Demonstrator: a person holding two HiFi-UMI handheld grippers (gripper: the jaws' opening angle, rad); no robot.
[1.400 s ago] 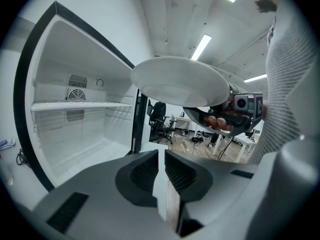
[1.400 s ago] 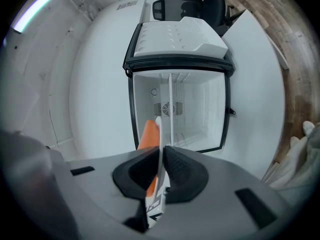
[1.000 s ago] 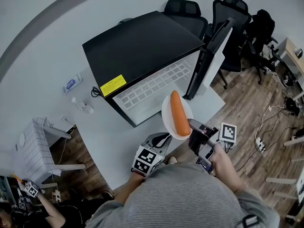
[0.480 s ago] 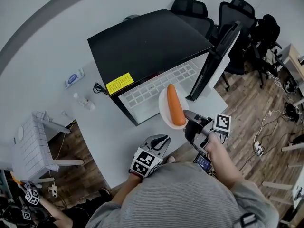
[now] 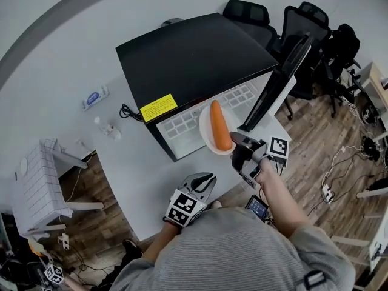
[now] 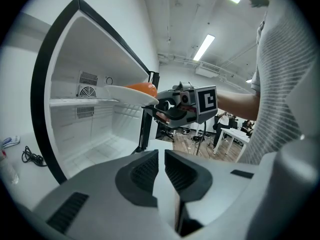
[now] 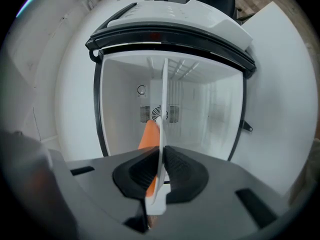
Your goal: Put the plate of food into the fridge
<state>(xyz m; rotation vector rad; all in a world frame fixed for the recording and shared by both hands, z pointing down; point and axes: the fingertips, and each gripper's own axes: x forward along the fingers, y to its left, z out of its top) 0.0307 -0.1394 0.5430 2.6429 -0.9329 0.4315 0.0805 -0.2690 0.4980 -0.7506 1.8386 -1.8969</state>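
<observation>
Pinching plate (image 5: pixel 204 129), right hand-held gripper (image 5: pixel 237 140), left one (image 5: pixel 206 178) closed, fridge (image 5: pixel 188 65), white surface (image 5: pixel 136 180), wood floor (image 5: pixel 315 147)

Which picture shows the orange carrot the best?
The head view: the whole carrot lies lengthwise on the plate. The left gripper view shows only its top above the rim; the right gripper view only a part beside the edge-on plate.

This is looking like an office or a work room. Black office chairs (image 5: pixel 247 12) are standing behind a small black fridge (image 5: pixel 194 62). Wires (image 5: pixel 347 162) and a plug strip (image 5: pixel 328 192) are lying on the brown wood floor (image 5: pixel 309 144). Long lights (image 6: pixel 204 46) are shining on a bare grey ceiling (image 6: pixel 175 14). A white bench (image 6: pixel 234 133) is standing farther back in the big open room.
</observation>
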